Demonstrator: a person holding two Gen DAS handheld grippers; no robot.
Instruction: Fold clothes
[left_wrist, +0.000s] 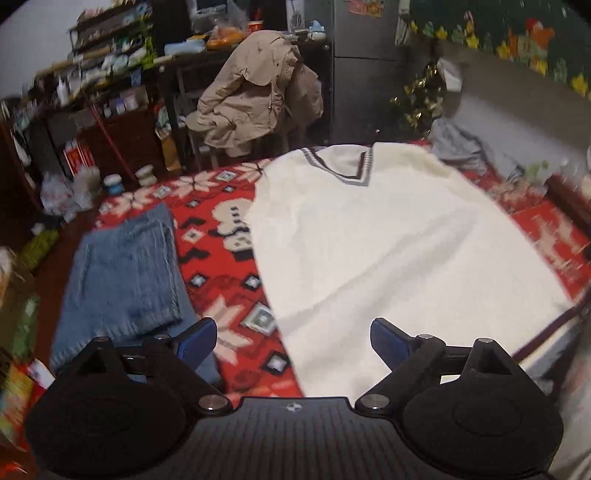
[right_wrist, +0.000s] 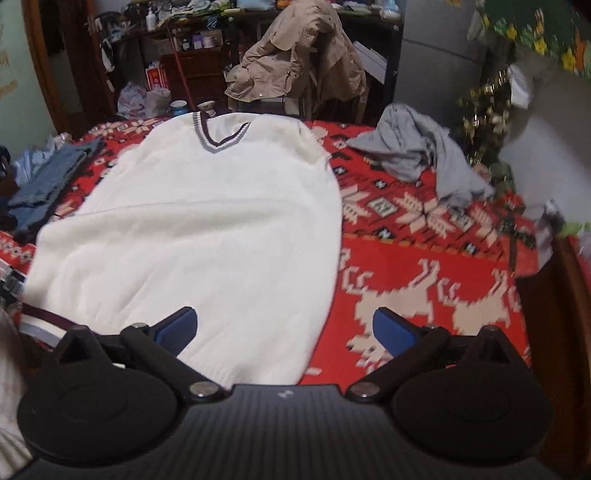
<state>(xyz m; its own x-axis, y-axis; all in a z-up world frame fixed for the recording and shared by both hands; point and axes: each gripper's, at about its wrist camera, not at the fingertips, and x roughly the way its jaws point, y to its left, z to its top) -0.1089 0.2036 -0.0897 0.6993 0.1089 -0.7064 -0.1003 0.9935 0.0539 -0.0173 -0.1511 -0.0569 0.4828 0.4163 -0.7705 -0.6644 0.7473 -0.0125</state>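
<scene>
A white knitted V-neck sweater with a dark striped collar lies spread flat on a red patterned blanket, collar at the far end. My left gripper hovers open above the sweater's near left edge, nothing between its blue pads. My right gripper hovers open above the sweater's near right edge, its pads wide apart and bare. A folded pair of blue jeans lies to the left of the sweater. A crumpled grey garment lies at the far right.
Beyond the blanket stands a chair draped with a beige jacket. Cluttered dark shelves fill the back left. Small jars and plastic bags sit on the floor. A dark wooden edge bounds the right side.
</scene>
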